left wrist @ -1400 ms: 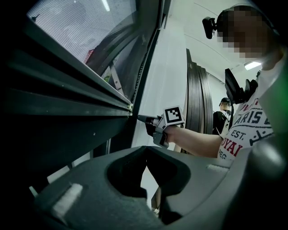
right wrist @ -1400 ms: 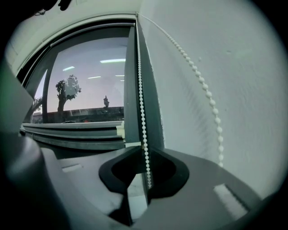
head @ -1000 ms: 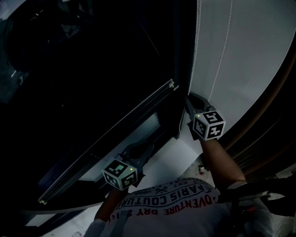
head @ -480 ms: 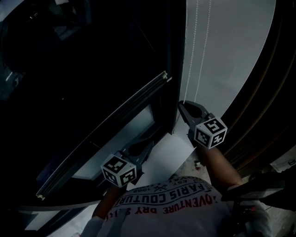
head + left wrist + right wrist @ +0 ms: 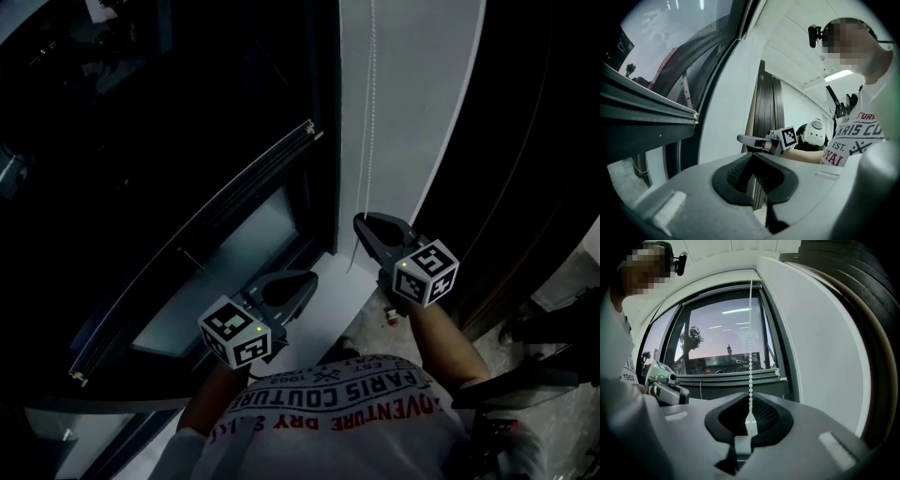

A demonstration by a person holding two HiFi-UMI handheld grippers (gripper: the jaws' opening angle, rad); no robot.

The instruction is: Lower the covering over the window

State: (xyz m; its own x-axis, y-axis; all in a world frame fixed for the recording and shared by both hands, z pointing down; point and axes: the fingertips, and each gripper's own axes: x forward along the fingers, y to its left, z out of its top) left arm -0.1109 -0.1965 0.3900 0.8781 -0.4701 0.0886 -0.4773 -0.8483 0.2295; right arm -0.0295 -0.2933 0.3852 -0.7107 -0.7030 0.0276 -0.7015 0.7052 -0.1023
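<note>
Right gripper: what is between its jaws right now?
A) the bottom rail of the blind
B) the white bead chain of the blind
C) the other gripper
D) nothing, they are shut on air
B: in the right gripper view the bead chain hangs straight down into the right gripper, whose jaws are closed on it.

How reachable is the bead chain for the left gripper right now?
Probably yes: the left gripper, jaws shut and empty, has open space toward the bead chain, which the right gripper pinches nearby.
</note>
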